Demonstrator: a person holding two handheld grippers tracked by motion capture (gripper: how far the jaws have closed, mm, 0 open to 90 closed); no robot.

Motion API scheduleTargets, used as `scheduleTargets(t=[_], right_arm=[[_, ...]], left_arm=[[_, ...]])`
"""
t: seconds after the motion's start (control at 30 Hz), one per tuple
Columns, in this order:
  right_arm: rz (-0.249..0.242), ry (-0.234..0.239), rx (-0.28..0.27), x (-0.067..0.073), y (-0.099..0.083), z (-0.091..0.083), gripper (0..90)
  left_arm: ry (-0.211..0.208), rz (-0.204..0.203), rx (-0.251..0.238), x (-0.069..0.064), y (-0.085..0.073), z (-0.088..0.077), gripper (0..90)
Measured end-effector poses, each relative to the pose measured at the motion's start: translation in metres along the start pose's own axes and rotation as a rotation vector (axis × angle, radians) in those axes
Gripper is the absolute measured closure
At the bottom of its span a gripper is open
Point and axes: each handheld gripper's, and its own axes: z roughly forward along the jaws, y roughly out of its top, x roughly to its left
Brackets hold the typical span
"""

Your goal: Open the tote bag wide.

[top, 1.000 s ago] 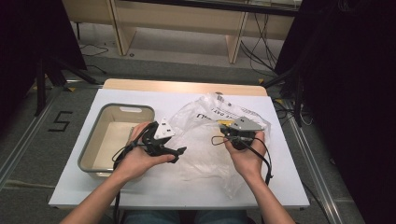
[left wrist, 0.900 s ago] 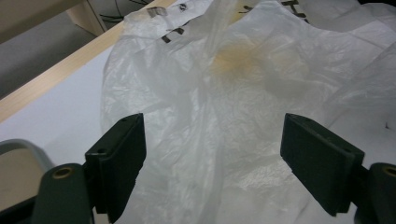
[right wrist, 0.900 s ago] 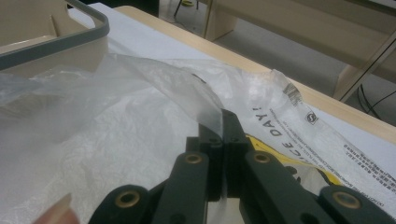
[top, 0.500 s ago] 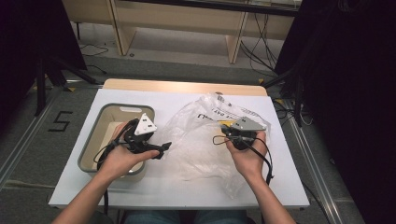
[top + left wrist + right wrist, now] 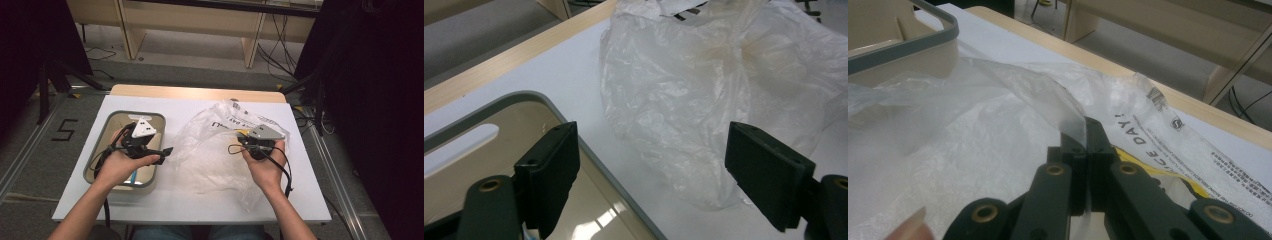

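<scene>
On the left of the white table (image 5: 200,210) sits a shallow grey-rimmed tray (image 5: 98,150), and the left gripper (image 5: 159,154) hangs over its right-hand part, close above the rim that faces the bag. In the left gripper view its two black jaws stand spread wide with nothing between them: one jaw lies over the tray's beige floor, the other over the edge of the crumpled clear plastic bag (image 5: 704,100), and neither pad touches anything. Something small and blue shows in the tray below the left hand (image 5: 117,167), too hidden to name. The bag (image 5: 220,150) lies on the table just beside the tray, spreading from the middle toward the right, with black print and a yellow patch on its far side. At the right, the right gripper (image 5: 239,142) has its jaws pressed together on a fold of the bag's film; the right gripper view shows the thin sheet rising out of the closed jaws (image 5: 1083,150). The step in hand looks like working the bag open with the right side pinned, the left gripper being free. The next move probably calls for the left gripper to come across to the bag's near edge, set one layer of film between its spread jaws and close on it, without catching both layers.
</scene>
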Motion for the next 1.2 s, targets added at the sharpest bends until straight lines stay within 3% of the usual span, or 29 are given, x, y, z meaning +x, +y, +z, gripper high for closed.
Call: scheduleTargets(t=[0.9,1.2], right_arm=[[0.009,-0.01,-0.003,-0.002,0.0,-0.003,90.0],[0.008,-0.012,-0.01,-0.004,-0.001,-0.007,90.0]], left_arm=[[0.053,-0.081,0.016,0.02,-0.004,-0.003,23.8],[0.104,-0.13,0.015,0.028,-0.005,-0.005,24.8]])
